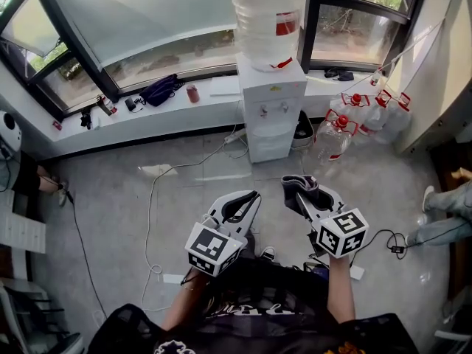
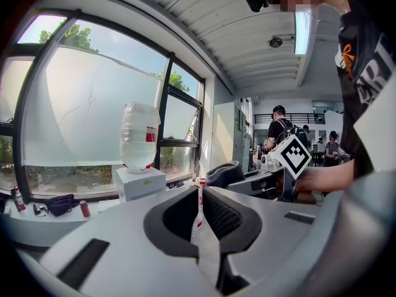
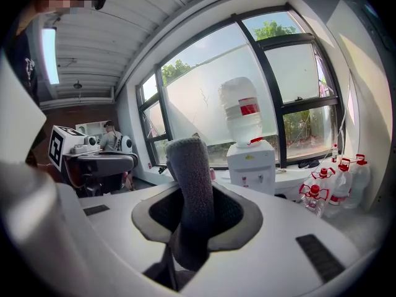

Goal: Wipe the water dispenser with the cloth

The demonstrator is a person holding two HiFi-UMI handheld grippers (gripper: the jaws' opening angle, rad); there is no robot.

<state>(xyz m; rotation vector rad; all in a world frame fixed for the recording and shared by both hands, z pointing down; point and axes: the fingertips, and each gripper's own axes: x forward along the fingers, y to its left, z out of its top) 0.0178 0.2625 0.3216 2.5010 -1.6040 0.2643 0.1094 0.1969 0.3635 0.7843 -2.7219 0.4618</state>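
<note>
Seen from the head camera, a person holds both claws out over a grey floor [image 1: 133, 198]. The right claw [image 1: 301, 192] is clenched on a dark grey cloth [image 1: 299, 184]. In the right gripper view, the cloth [image 3: 190, 190] stands up as a thick folded roll between the pads of the right claw [image 3: 195, 212]. The left claw [image 1: 249, 199] carries nothing. In the left gripper view, the left claw [image 2: 199, 218] has its jaws drawn together, with only a sliver of light between them. A white cable [image 1: 151, 198] trails across the floor ahead of the claws.

Well beyond both claws, the white water dispenser [image 1: 271, 116] stands against the window ledge [image 1: 147, 120], with a large clear bottle [image 1: 267, 21] upended on top. Just to its right on the floor stand several clear jugs [image 1: 343, 127] with red caps and handles. On the ledge to the dispenser's left lie a dark bag [image 1: 158, 91] and a small red can [image 1: 193, 93], below tall dark-framed windows [image 1: 133, 13].
</note>
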